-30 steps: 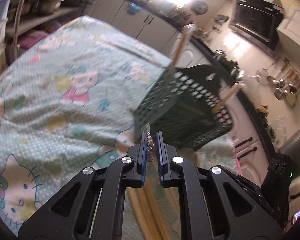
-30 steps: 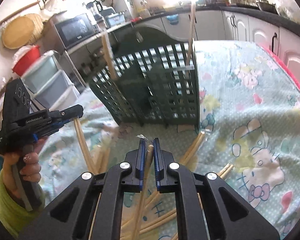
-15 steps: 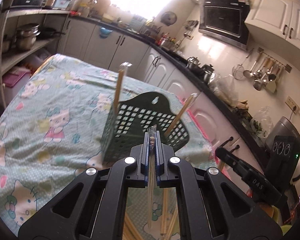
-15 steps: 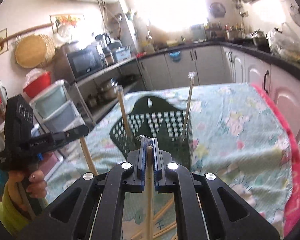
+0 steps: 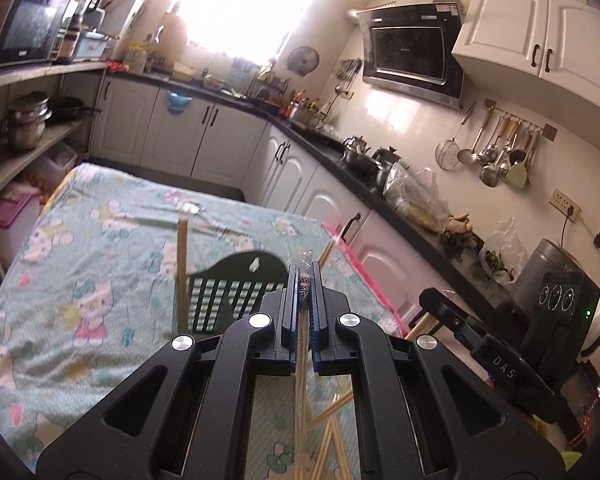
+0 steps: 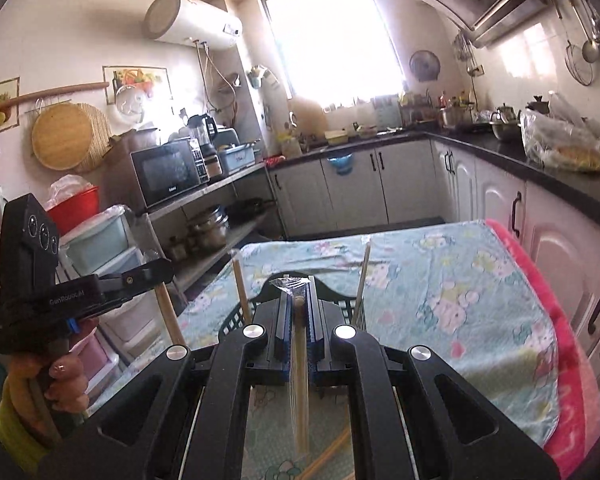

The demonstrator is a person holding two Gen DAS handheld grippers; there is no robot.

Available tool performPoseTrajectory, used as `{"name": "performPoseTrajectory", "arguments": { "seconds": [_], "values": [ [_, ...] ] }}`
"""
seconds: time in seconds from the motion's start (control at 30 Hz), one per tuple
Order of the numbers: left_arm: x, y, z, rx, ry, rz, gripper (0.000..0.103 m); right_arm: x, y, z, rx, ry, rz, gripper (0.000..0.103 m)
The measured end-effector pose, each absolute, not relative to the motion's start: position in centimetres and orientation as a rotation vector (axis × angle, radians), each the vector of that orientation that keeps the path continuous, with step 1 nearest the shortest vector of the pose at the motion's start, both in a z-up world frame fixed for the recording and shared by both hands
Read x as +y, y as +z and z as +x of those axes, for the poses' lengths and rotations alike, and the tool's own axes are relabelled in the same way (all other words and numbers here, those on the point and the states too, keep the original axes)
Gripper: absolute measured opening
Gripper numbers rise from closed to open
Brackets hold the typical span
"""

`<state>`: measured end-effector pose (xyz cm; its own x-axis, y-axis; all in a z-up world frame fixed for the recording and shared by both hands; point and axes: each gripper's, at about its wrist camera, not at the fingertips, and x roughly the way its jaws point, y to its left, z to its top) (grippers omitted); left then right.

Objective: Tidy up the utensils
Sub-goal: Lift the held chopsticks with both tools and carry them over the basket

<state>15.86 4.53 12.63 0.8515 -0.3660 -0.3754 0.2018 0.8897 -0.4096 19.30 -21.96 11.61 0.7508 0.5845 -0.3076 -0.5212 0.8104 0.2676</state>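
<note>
A dark green plastic basket (image 5: 236,288) stands on the table with two wrapped chopstick pairs upright in it (image 5: 182,268). In the left wrist view my left gripper (image 5: 304,280) is shut on a plastic-wrapped chopstick pair (image 5: 300,392), held above the basket's near side. In the right wrist view my right gripper (image 6: 298,300) is shut on another wrapped chopstick pair (image 6: 299,384), above the basket (image 6: 236,322), with two upright sticks (image 6: 239,284) beyond. More chopsticks (image 5: 332,436) lie on the cloth below.
The table carries a light green cartoon-cat cloth (image 5: 84,280) with a pink edge (image 6: 556,320). White cabinets and a black counter (image 5: 400,208) run along the right. Shelves with pots (image 5: 24,128) stand at the left. The other gripper shows in each view (image 5: 492,356) (image 6: 60,300).
Both grippers have risen and tilted up with their chopstick pairs. The basket now sits lower and smaller in both views, and more of the kitchen shows.
</note>
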Motion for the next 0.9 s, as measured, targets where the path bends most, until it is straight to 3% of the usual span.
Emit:
{"name": "performPoseTrajectory", "arguments": {
  "seconds": [0.9],
  "values": [
    [5.1,21.1,19.8,0.255,-0.205,-0.313,0.002,-21.7,19.8,22.3,0.157,0.571,0.168,0.006]
  ]
}}
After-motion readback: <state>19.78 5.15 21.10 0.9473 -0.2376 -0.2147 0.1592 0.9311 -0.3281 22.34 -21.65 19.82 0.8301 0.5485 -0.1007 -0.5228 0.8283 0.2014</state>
